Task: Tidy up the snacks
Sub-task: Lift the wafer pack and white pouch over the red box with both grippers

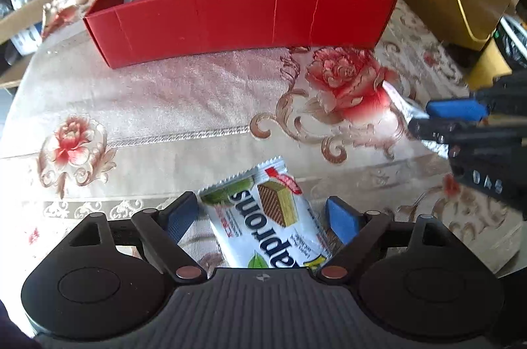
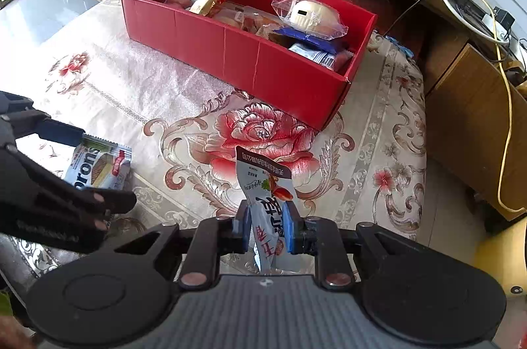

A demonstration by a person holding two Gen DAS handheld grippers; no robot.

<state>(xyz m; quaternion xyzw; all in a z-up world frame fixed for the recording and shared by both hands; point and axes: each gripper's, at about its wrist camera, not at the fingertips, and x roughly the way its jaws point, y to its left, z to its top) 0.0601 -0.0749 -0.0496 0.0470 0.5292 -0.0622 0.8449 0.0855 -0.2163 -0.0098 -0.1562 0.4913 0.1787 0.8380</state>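
A white and green wafer packet (image 1: 266, 217) lies on the flowered cloth between the fingers of my left gripper (image 1: 262, 217), which is open around it. It also shows in the right wrist view (image 2: 98, 166). My right gripper (image 2: 265, 228) is shut on a white snack packet with dark print (image 2: 266, 194), held above the cloth. That gripper shows in the left wrist view (image 1: 428, 121) at the right. A red box (image 1: 237, 19) with several snacks stands at the far side of the table; it also shows in the right wrist view (image 2: 257, 69).
The flowered tablecloth (image 1: 164, 105) covers the table. A clear-wrapped pastry (image 2: 309, 14) tops the snacks in the box. A wooden cabinet (image 2: 467, 125) with cables stands right of the table, shelves behind it.
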